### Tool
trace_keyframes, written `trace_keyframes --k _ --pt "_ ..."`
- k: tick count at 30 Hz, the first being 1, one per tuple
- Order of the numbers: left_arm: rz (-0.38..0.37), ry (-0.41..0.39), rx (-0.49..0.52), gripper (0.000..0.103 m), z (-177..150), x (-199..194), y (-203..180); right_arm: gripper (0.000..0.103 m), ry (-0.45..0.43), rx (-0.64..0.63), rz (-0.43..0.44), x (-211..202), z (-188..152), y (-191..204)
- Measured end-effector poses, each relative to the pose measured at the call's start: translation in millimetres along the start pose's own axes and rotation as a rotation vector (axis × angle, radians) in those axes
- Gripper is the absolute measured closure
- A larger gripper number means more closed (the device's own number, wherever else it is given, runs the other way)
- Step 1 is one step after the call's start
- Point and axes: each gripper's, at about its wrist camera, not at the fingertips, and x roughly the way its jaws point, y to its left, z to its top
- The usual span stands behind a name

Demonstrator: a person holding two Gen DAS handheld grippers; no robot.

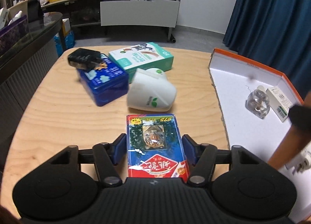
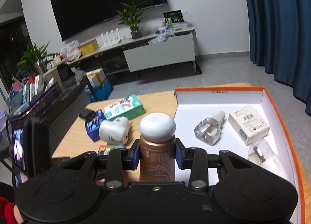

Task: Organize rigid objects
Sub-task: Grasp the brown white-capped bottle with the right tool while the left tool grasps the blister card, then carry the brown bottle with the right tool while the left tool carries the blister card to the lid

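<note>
Left gripper (image 1: 154, 151) sat low over the wooden table (image 1: 58, 119), its blue pads closed on the sides of a tiger-print card box (image 1: 155, 144). Just ahead of it lay a white plug-in diffuser (image 1: 151, 95) on its side; farther ahead and left, a blue tin (image 1: 105, 84) with a black adapter (image 1: 83, 59) on top, and a green box (image 1: 143, 57) beyond.

Right gripper (image 2: 157, 156) clamped a brown bottle (image 2: 157, 161) with white cap, upright, beside the near-left edge of the orange-rimmed tray (image 2: 279, 115). Ahead-right in the tray: a clear refill bottle (image 2: 209, 129) and a small white carton (image 2: 248, 124).
</note>
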Motion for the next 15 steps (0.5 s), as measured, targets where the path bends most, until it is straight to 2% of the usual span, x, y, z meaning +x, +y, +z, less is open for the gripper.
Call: trace_keyframes --k 7,12,15 --pt "-0.009 -0.076 0.042 0.043 5.9 -34.7 0.6 0.059 -0.057 0.017 -0.022 -15.2 12.3 -11.9" --pt "-0.051 -0.147 0.064 0.043 20.3 -59.6 -19.4 0.059 -0.104 0.013 -0.076 -34.4 23.4 -25.9" --pt "-0.088 -0.186 0.108 0.043 28.0 -69.8 -44.3 0.059 -0.123 0.019 -0.116 -46.6 28.8 -40.7"
